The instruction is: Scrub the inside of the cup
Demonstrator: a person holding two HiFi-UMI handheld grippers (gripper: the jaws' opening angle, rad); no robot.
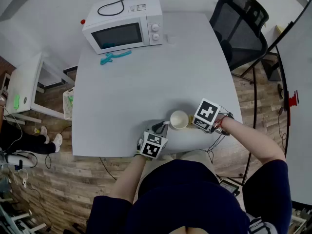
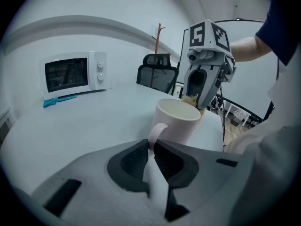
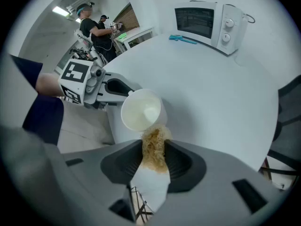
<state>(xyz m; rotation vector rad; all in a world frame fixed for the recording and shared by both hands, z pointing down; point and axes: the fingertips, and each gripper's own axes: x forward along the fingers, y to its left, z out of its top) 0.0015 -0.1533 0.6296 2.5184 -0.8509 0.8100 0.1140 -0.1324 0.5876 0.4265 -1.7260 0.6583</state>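
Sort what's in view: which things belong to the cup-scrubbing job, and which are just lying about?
In the job:
- cup, gripped by its handle in the left gripper
- tan scouring pad, gripped in the right gripper, beside the cup's rim

Lying about:
- microwave
- teal tool in front of it
- office chair

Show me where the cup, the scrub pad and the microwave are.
cup (image 1: 179,119), head view, its pale inside.
scrub pad (image 3: 153,147), right gripper view, middle of the fibres.
microwave (image 1: 117,35), head view, door window.
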